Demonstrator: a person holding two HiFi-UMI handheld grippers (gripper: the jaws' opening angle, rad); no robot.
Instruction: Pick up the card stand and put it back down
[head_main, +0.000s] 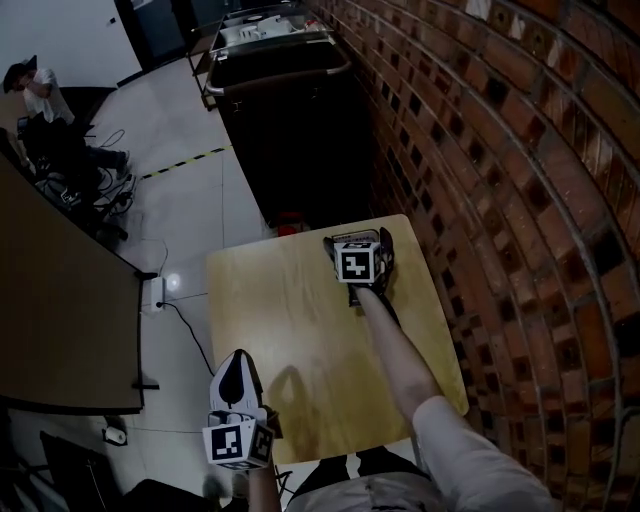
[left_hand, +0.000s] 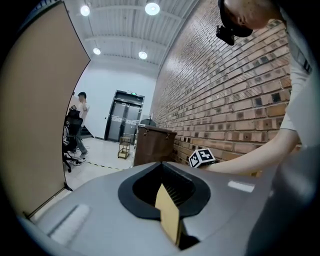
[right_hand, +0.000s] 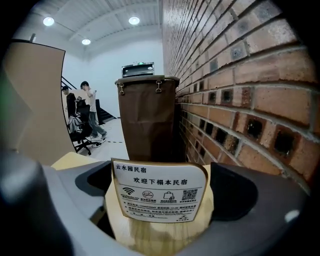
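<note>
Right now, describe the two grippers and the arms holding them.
Both the left gripper and right gripper have grey bodies, black jaws and a white cube with black square markers. The right arm wears a pale sleeve, forearm bare. No cables show.

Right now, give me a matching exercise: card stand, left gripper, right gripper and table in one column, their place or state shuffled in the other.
1 card stand
2 left gripper
3 right gripper
4 table

a jaws together
b beside the brick wall
c jaws wide apart
d upright between open jaws

Pairs: 1-d, 2-a, 3-c, 4-b
</note>
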